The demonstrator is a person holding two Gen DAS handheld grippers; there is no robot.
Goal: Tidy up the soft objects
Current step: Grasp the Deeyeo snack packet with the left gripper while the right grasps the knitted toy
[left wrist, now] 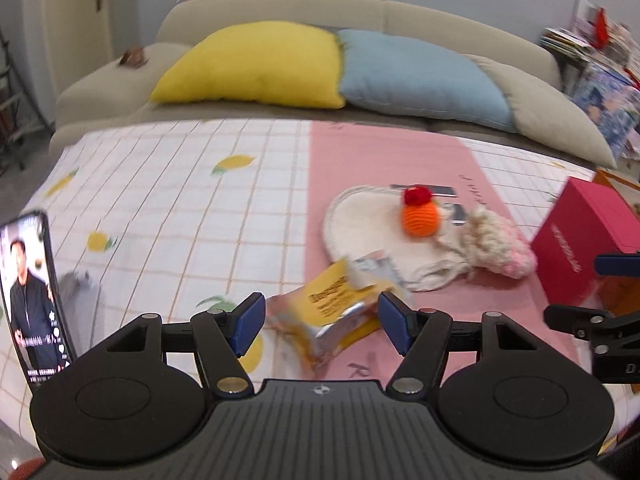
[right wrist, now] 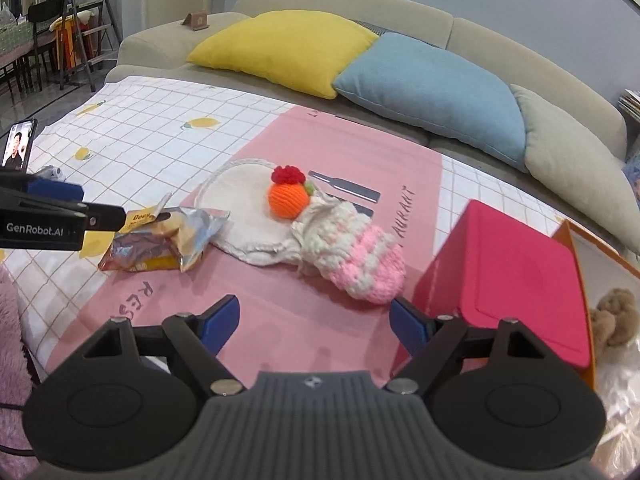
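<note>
Blue pads, left gripper (left wrist: 320, 322): jaws stand wide apart, pointing down at the table; the crumpled snack bag (left wrist: 340, 312) shows in the gap between them, and no pad presses on it.
Blue pads, right gripper (right wrist: 314, 326): jaws wide apart over bare pink cloth, nothing between them.
Snack bag: yellow and silver foil, lying where the pink runner (right wrist: 280, 300) meets the checked tablecloth (right wrist: 152, 136).
Cream pouch (right wrist: 244, 216): flat on the runner, just beyond the bag, its drawstring loose.
Orange crochet fruit (right wrist: 288, 198): sits on the pouch, red tuft on top.
Pink and white knitted piece (right wrist: 360, 264): touches the pouch's right edge, lying near the right gripper's right finger.
Red box (right wrist: 512, 276): at the right, resting inside an orange-edged carton (right wrist: 580, 248).
Brown plush toy (right wrist: 614, 316): beside the carton, far right.
Phone (left wrist: 32, 300): propped upright at the left table edge, screen lit.
Sofa (right wrist: 420, 12): behind the table, bearing a yellow cushion (right wrist: 280, 48), a blue cushion (right wrist: 432, 84) and a grey cushion (right wrist: 568, 160) in a row.
</note>
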